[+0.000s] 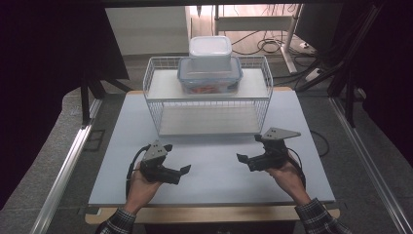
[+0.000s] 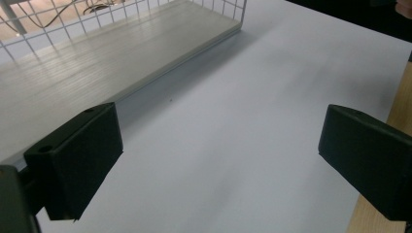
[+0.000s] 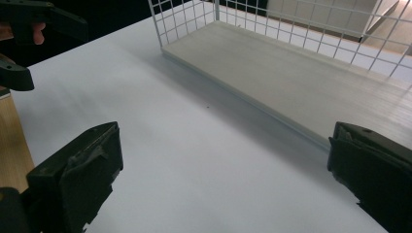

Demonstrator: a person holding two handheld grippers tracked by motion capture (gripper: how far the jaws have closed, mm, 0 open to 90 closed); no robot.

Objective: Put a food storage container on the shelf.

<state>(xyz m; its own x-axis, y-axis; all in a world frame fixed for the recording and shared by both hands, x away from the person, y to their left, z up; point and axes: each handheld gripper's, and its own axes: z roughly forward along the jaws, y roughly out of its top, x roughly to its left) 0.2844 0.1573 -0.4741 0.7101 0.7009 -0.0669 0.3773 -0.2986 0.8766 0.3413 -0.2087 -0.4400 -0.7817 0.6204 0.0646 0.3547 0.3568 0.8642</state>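
Toward the far edge of the desk point(image 1: 209, 161) stands a white wire rack point(image 1: 155, 97), its open front facing the person so its shelves can be reached; on its upper shelf a blue-lidded container point(image 1: 210, 75) carries a smaller white tub point(image 1: 210, 48). Near the front edge, left claw point(image 1: 176, 171) and right claw point(image 1: 248, 147) hover wide apart, empty, angled inward, seemingly ready to reach.

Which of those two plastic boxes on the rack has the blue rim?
The lower, larger box, resting on the wire rack's top shelf. The smaller box stacked on it is plain white.
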